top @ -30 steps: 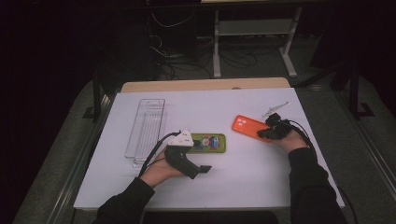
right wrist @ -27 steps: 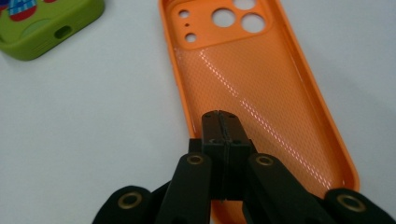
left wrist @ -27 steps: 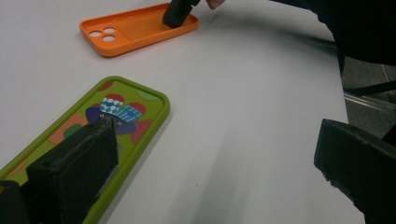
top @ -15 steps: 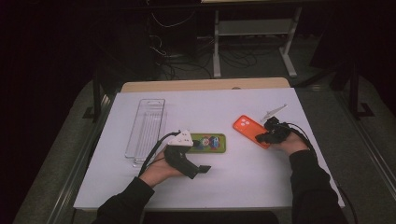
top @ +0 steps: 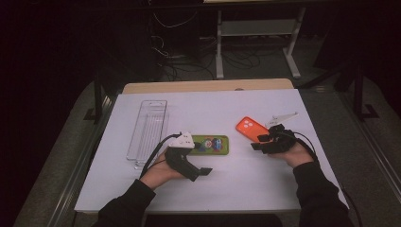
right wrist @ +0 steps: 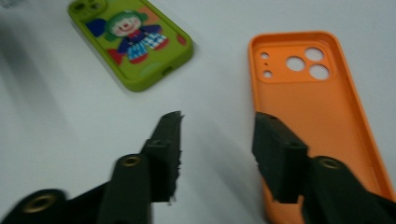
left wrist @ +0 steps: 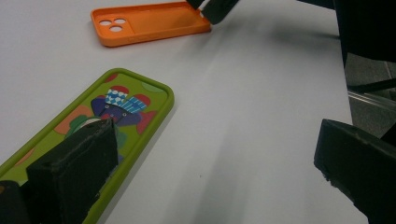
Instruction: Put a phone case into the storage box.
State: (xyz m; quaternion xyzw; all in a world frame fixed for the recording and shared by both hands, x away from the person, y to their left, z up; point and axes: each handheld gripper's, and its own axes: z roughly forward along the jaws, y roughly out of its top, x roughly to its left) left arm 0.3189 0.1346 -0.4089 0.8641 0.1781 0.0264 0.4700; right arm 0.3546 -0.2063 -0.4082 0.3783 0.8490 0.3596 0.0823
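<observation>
The orange silicone phone case [right wrist: 322, 116] lies inside-up near the white tabletop's [top: 236, 189] right edge. The right gripper [right wrist: 217, 149] hovers at its near end; its fingers have just been opening and grip nothing. The left gripper [left wrist: 219, 172], fingers wide and empty, rests beside the green cartoon-clown phone case [left wrist: 93, 135]. No writing is legible.

Left gripper [top: 201, 171] wide open, low; right gripper [top: 259, 142] just opening, jaws parted, nothing between.

Flat orange silicone phone case [right wrist: 312, 121] cut off at bottom edge and partly covered by a black jaw, green cartoon-printed phone case [left wrist: 98, 135] cut by left edge, right gripper view slightly blurred.
</observation>
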